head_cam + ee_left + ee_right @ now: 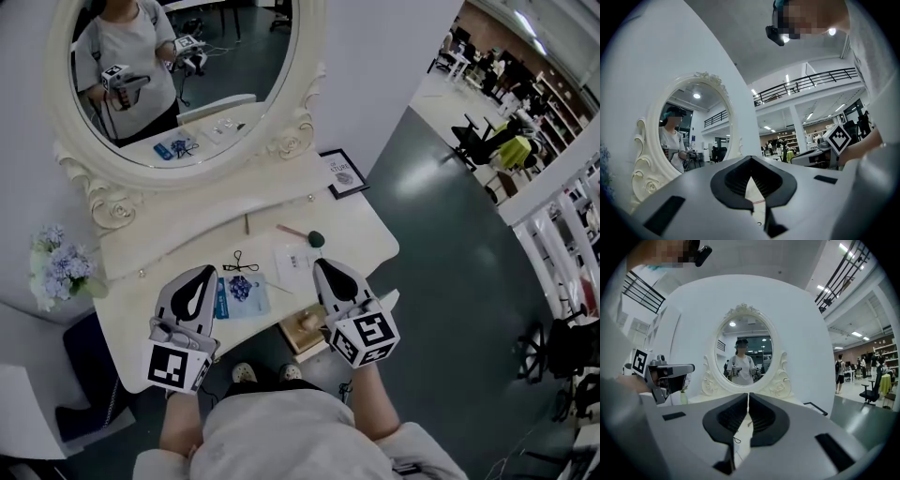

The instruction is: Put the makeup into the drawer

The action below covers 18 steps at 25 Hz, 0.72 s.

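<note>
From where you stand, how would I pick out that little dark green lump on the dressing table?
Find the big oval mirror in its carved white frame; the white dressing table stands right below it. On the table's right part, nearer to us than the black-framed picture, the dark green lump lies by the end of a thin pinkish stick. It is the only rounded, dark green thing there; its neighbours are flat or thin.

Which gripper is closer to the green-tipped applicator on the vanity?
Right. In the head view, the right gripper ends just short of the green-tipped applicator. The left gripper is farther off to its left, past the blue packet.
</note>
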Available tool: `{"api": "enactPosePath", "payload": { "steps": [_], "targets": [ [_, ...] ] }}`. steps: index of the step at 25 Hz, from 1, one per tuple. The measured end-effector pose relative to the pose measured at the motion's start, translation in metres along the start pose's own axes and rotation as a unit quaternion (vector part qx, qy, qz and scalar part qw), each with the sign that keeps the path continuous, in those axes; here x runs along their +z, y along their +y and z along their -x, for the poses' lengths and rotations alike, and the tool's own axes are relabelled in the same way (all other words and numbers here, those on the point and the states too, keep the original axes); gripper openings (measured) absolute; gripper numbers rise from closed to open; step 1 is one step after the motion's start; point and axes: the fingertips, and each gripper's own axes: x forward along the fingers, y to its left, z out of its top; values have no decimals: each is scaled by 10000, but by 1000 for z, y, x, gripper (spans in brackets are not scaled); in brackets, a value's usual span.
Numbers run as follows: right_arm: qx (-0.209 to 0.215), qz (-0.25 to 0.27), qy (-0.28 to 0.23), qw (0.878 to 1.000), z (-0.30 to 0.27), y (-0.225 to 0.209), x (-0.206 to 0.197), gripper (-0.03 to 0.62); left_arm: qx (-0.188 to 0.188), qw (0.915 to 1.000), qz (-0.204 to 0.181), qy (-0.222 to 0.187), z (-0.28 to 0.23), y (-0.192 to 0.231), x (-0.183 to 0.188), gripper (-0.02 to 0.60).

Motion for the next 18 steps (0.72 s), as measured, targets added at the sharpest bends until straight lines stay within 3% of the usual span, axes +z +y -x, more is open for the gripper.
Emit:
{"api": "enactPosePath", "payload": {
  "steps": [7, 18],
  "targets": [
    [285, 27, -305, 9991, 6, 5, 27, 25, 374, 9986, -29, -380, 9, -3, 26, 14],
    [621, 126, -691, 9956, 21, 15, 55, 25, 892, 9947, -65, -504, 32, -6, 43, 14]
  ]
}}
